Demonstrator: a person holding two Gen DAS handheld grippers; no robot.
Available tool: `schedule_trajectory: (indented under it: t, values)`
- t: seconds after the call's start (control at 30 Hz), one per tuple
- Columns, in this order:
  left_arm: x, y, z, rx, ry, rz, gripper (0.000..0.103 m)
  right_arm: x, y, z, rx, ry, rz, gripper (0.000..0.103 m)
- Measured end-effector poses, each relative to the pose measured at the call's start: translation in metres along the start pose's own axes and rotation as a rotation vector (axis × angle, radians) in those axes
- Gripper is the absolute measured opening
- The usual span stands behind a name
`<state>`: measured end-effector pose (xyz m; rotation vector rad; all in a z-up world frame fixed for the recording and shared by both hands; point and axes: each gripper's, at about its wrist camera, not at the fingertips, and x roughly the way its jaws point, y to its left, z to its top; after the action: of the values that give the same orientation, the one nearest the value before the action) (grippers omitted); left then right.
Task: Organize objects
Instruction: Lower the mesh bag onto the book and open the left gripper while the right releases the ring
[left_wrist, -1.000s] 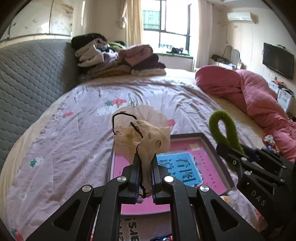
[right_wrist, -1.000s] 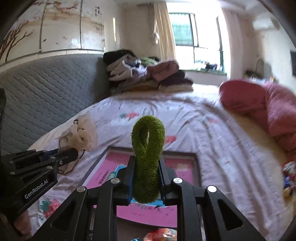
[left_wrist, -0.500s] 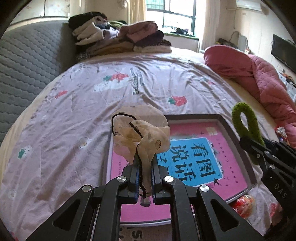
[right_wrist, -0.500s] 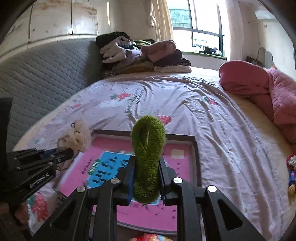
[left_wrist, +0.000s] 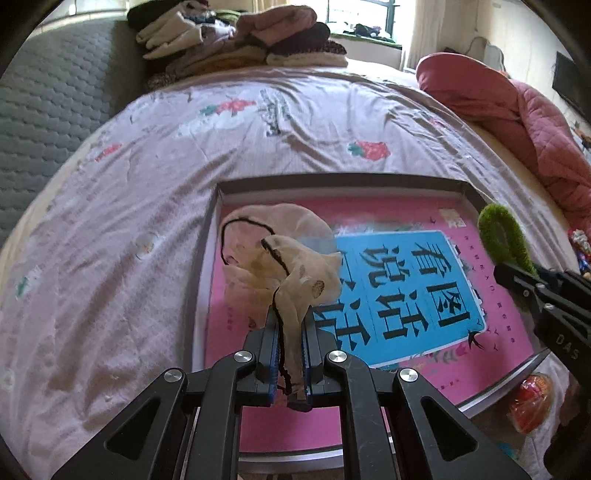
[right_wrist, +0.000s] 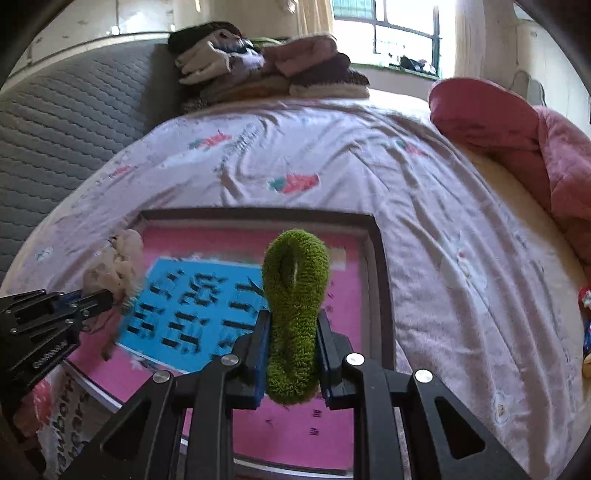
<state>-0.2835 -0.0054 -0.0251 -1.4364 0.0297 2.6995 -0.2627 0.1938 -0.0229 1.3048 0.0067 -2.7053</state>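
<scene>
Left wrist view: left gripper (left_wrist: 289, 328) clamped on a beige sheer cloth (left_wrist: 280, 254) with black trim, held up over the left part of a shallow box (left_wrist: 332, 182) lying on the bed (left_wrist: 147, 166); box floor is a pink and blue printed sheet (left_wrist: 402, 291); cloth hangs above it, not resting (contact with the box floor cannot be told); right gripper (left_wrist: 517, 273) enters from the right edge, pinching a green fuzzy loop (left_wrist: 502, 236) near the box's right rim.

Right wrist view: right gripper (right_wrist: 291, 325) closed tight on the green fuzzy loop (right_wrist: 295, 295), loop standing upright between the pads, over the right half of the box (right_wrist: 376, 258); left gripper (right_wrist: 99, 297) at the left edge with the beige sheer cloth (right_wrist: 118, 262) bunched at its tip.

Progress, as a judgement: both items picked up and carried over the box, neither let go; box otherwise holds nothing loose that shows; so roughly midway. Left to do: lower each, release, pull clear; then probably the small wrapped bits (left_wrist: 532, 398) beside the box's near right corner (snacks or toys, too blurred to tell). Folded clothes (left_wrist: 236, 37) piled at the bed's far end, pink quilt (left_wrist: 517, 110) at right; whether those belong to the job is unclear.
</scene>
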Motion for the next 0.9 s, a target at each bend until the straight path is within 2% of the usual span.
schedule_trajectory:
  t: [0.3,0.5,0.57,0.63,0.77,0.9]
  values:
    - [0.008,-0.002,-0.006,0.017,0.008,0.007,0.012,0.015,-0.009,-0.008,0.036,0.063,0.019,0.023]
    - [0.007,-0.004,-0.006,0.026,0.006,0.007,0.015,0.019,-0.009,-0.011,0.048,0.088,0.013,0.028]
    - [0.005,-0.004,-0.006,0.022,0.004,-0.005,0.016,0.019,-0.009,-0.009,0.055,0.09,0.009,0.036]
    - [0.005,-0.005,-0.005,0.023,0.001,-0.004,0.021,0.018,-0.01,-0.009,0.05,0.087,-0.007,0.043]
    - [0.002,-0.008,-0.006,0.027,-0.006,-0.004,0.029,0.015,-0.008,-0.007,0.034,0.07,-0.047,0.049]
    - [-0.002,-0.007,-0.004,0.021,-0.016,-0.017,0.05,0.01,-0.008,-0.005,0.041,0.056,-0.033,0.049]
